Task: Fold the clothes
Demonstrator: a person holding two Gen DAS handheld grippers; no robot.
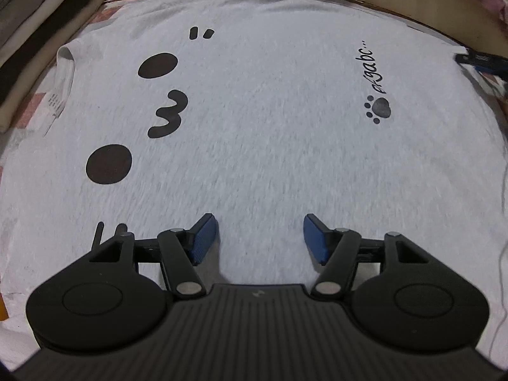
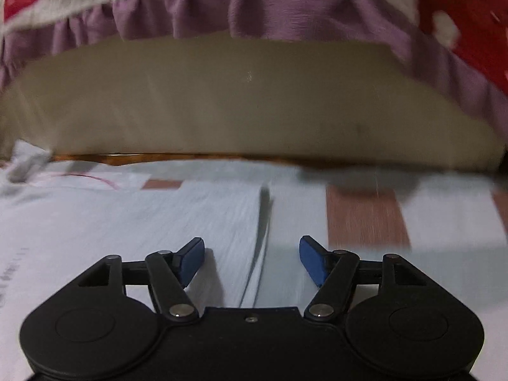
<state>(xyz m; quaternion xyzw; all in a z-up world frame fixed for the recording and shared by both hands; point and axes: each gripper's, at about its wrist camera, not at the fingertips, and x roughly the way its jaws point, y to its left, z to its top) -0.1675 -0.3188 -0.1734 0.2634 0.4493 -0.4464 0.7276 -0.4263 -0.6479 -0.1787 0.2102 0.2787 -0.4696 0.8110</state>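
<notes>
Grey marl jersey: one T-shirt (image 1: 254, 111), spread flat and face up on a checked sheet (image 2: 365, 219) in pale blue and brown, printed with a black cartoon face at left and a paw mark with lettering at right.

Far left: a stack of folded clothes (image 1: 35, 31) in grey, cream and black, just beside the shirt's collar end.

Near centre: left tongs (image 1: 260, 238), standing open with nothing between the blue pads, hovering over plain cloth.

Right-hand view: right tongs (image 2: 250, 260), likewise parted and empty, straddling a straight edge of the shirt (image 2: 262, 222) on the sheet; a purple frilled cover (image 2: 222, 9) hangs beyond, at the far side.

Handling, judged: light, limp, non-slippery and unbreakable; it will sag and crease if lifted from the middle. Best taken at edges or corners, hem or shoulder seam, pinching both layers together.
</notes>
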